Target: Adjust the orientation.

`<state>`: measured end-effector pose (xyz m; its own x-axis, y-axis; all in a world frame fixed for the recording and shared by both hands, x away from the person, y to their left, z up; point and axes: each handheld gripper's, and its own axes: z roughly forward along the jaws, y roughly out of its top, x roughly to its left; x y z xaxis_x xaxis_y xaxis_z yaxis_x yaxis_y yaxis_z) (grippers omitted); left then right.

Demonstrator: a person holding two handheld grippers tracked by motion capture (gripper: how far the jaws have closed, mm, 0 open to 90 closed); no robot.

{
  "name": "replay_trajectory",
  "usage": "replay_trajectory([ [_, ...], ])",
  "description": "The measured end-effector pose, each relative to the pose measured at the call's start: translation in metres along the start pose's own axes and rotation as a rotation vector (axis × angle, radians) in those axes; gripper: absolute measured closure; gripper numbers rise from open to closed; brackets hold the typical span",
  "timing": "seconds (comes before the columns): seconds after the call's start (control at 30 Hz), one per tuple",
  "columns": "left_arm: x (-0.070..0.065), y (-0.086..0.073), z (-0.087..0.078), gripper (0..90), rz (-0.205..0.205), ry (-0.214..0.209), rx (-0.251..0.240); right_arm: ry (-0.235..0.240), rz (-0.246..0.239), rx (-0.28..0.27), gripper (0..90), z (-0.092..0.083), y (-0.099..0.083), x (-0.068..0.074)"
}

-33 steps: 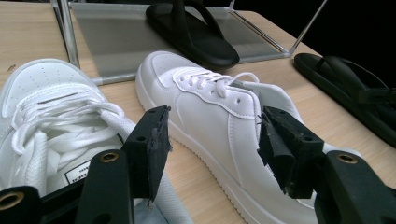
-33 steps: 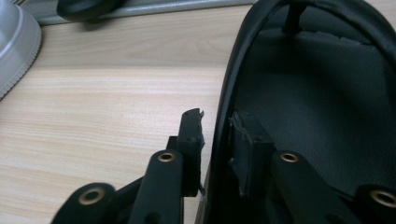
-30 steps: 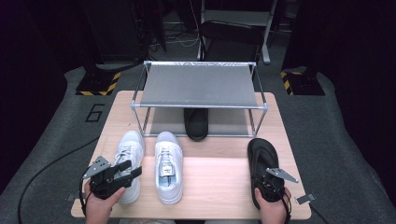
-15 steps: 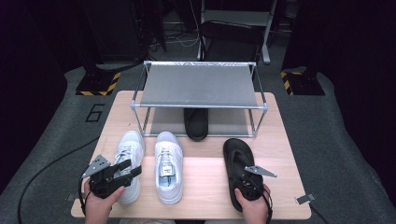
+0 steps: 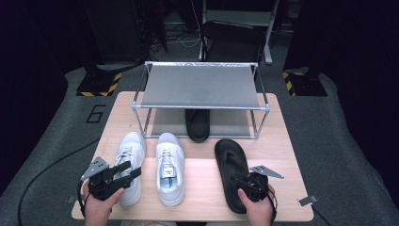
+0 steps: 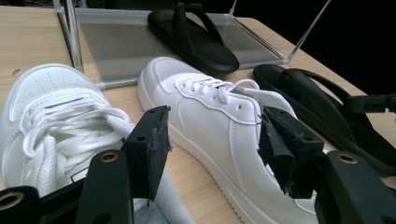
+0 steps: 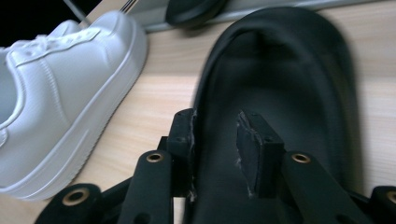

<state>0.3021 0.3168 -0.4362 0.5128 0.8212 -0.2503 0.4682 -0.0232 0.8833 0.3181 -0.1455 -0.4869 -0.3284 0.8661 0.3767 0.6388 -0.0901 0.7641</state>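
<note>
while my left gripper [image 5: 123, 172] hovers with its jaws wide apart and nothing between them, it sits at about seven o'clock on the table [image 5: 291, 160], over the heel of the left white sneaker [image 5: 130, 160]. the right white sneaker [image 5: 168, 165] lies just beside it, toes toward twelve. both look like stiff, smooth synthetic leather with firm rubber soles; i'd judge them light but bulky, best pinched at the heel collar or the padded side wall rather than the slick toe.

at twelve o'clock stands the metal shoe rack [image 5: 202, 87], with one black sandal [image 5: 197, 123] on its lower shelf.

moving toward five o'clock, the other black sandal [image 5: 230, 165] lies flat on the table, apart from the sneakers. my right gripper [image 7: 217, 144] has just been opening; its jaws straddle the sandal's inner edge near the heel, half spread, pads no longer pressing. the sandal looks like soft, light foam, matte and grippy, likely to flex. i'd take it at the rim or the strap.
</note>
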Motion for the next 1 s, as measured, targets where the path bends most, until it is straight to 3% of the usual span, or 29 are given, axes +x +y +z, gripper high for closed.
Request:
replay_trajectory([
  [0.2,-0.001,0.0,0.001,42.8,-0.005,-0.002,-0.001,-0.065,0.036,-0.048,62.2,-0.019,-0.002,-0.028],
  [0.37,-0.001,0.001,0.002,42.8,-0.004,-0.007,-0.001,-0.087,0.064,-0.038,61.7,-0.024,-0.009,-0.044],
  [0.6,-0.002,0.001,0.006,42.8,-0.007,-0.017,0.007,-0.062,0.045,-0.007,63.0,-0.013,-0.015,-0.043],
  [0.63,-0.002,0.0,0.006,42.8,-0.007,-0.016,0.007,-0.079,0.037,-0.011,69.6,-0.01,-0.015,-0.041],
  [0.77,-0.001,0.001,0.006,42.8,-0.011,-0.01,0.003,-0.074,0.036,-0.001,72.4,-0.008,-0.014,-0.04],
  [0.8,0.0,0.001,0.005,42.8,-0.01,-0.014,0.009,-0.079,0.011,0.004,73.5,-0.005,-0.013,-0.036],
  [1.0,0.001,0.001,0.004,42.8,-0.009,-0.009,0.004,-0.062,0.002,0.019,73.7,0.001,-0.012,-0.025],
])
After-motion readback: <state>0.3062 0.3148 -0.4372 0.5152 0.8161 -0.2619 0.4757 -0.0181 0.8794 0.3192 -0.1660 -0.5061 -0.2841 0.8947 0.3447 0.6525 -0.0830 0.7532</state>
